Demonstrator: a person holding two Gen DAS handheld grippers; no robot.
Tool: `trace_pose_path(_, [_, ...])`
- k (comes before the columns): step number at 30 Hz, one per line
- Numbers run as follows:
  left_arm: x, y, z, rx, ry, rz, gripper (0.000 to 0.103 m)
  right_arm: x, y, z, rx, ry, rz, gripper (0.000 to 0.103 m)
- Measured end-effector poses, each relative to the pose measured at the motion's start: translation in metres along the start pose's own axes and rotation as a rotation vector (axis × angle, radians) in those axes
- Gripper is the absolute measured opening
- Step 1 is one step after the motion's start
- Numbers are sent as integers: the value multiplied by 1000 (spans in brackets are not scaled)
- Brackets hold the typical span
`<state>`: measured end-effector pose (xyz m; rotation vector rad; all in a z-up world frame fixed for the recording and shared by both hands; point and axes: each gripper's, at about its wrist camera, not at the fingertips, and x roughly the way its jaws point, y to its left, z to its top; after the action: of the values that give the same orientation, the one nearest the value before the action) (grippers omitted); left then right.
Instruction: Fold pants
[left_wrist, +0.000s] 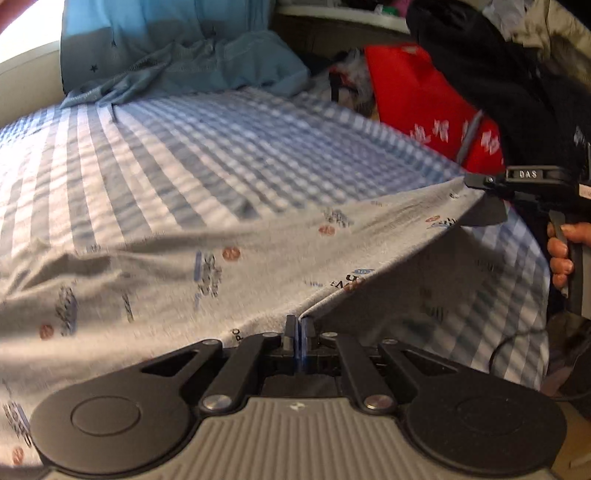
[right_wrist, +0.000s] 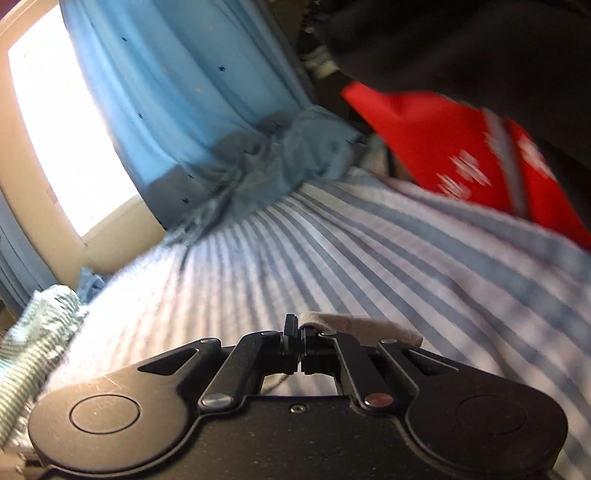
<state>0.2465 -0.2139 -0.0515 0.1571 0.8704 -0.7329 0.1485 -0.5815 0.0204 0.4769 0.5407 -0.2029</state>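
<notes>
The grey printed pants (left_wrist: 229, 266) are stretched above a blue-and-white checked bedsheet (left_wrist: 184, 158). My left gripper (left_wrist: 299, 328) is shut on one edge of the pants at the bottom centre of the left wrist view. My right gripper (left_wrist: 480, 184) shows at the right of that view, shut on another corner, pulling the fabric taut between the two. In the right wrist view my right gripper (right_wrist: 299, 332) is shut on a grey strip of the pants (right_wrist: 354, 325); the rest of the garment is hidden below the gripper.
A crumpled blue garment (left_wrist: 221, 62) lies at the far end of the bed below a blue curtain (right_wrist: 177, 92). A red bag (left_wrist: 417, 96) and dark clothing (left_wrist: 498, 66) sit at the right. A green patterned cloth (right_wrist: 37, 332) lies at the left edge.
</notes>
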Motion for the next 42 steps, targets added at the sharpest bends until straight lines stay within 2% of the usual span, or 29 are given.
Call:
trace_pose_path(3, [10, -3, -19, -11, 33, 24, 1, 0, -22, -40, 60, 45, -19, 0])
trace_pose_path(6, [10, -4, -27, -15, 30, 40, 1, -5, -35, -66, 120, 34, -3, 2])
trace_pose_path(7, [8, -4, -28, -12, 27, 44, 1, -8, -37, -71, 136, 22, 5, 9])
trace_pose_path(11, [5, -9, -28, 16, 19, 65, 1, -18, -48, -83, 220, 15, 61, 23])
trace_pose_path(16, [5, -14, -25, 27, 18, 82, 1, -30, -55, -86, 300, 22, 132, 49])
trace_pose_path(20, [3, -14, -26, 26, 24, 89, 1, -20, -65, -84, 439, 46, 179, 49])
trace_pose_path(23, [1, -14, -28, 18, 31, 95, 1, -13, -65, -75, 460, 12, 135, 42])
trace_pose_path(25, [-1, -14, -28, 16, 33, 98, 1, -9, -65, -64, 449, -17, 105, 29])
trace_pose_path(27, [-3, -15, -28, 14, 30, 97, 0, -10, -58, -50, 383, -60, 81, 14])
trace_pose_path(28, [-5, -14, -28, 13, 28, 94, 0, -15, -52, -45, 327, -90, 75, 14])
trace_pose_path(31, [-5, -13, -30, 10, 32, 87, 0, -38, -27, -39, 97, -189, 50, 14])
trace_pose_path(32, [-4, -12, -30, 8, 38, 89, 0, -43, -19, -41, 15, -200, 29, 15])
trace_pose_path(34, [-2, -10, -31, 2, 46, 91, 0, -47, -16, -52, -69, -162, 7, 22])
trace_pose_path(39, [-1, -5, -35, -13, 60, 87, 0, -41, -46, -86, 35, 4, -11, 26])
trace_pose_path(42, [-3, -2, -36, -21, 67, 80, 0, -47, -57, -97, 100, 13, 25, 34])
